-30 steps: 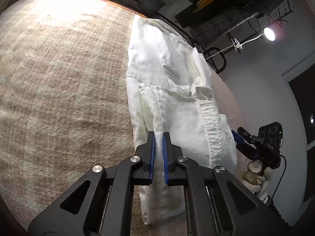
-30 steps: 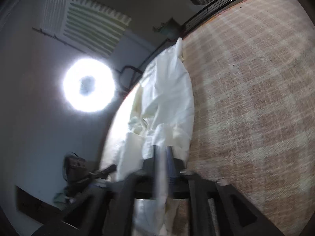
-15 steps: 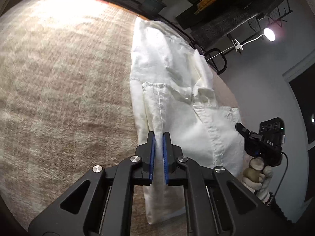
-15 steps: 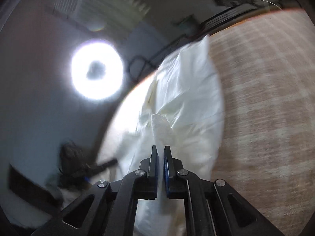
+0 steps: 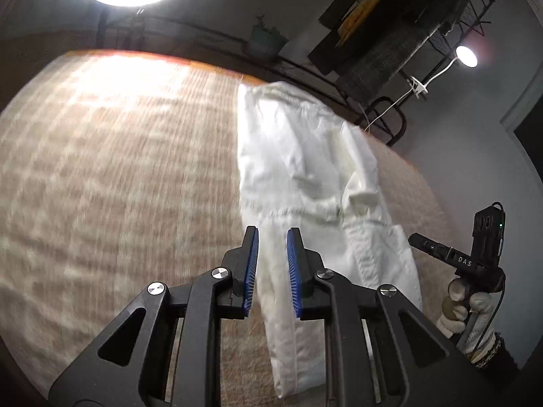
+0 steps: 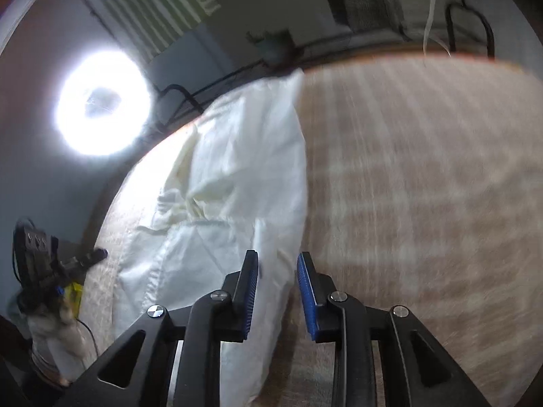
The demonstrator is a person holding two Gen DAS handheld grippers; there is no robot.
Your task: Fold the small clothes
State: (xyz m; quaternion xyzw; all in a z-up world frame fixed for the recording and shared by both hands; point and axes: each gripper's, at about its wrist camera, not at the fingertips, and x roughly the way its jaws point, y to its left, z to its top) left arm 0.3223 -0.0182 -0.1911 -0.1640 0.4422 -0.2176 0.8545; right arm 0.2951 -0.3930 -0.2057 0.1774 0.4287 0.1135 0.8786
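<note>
Both tools have their jaws parted and opening. From the left wrist view, the left tool (image 5: 272,235) stands with its blue pads (image 5: 251,271) spread, and the near edge of the white garment (image 5: 305,183) runs through the gap between them; neither pad presses on the cloth, so it is released. The garment's lower end drops below the tool toward the bottom of the frame, while its main body stretches away ahead and a little to the right, lying flat on the beige woven covering of the bench (image 5: 118,169).

From the right wrist view, the right tool (image 6: 275,257) is likewise released, its ribbed blue pads (image 6: 307,291) apart. The garment (image 6: 237,176) lies ahead and to the left of it, and a fold of its near right edge passes between the jaws without being pinched. To the right of the tool the bench covering (image 6: 424,186) is blurred.

Farther out, each view catches the opposite tool at the garment's far side: the right tool (image 5: 437,249), held in a gloved hand (image 5: 465,308), is at the left view's right edge, just beside the cloth.

A ring light (image 6: 101,101) glares beyond the bench.
</note>
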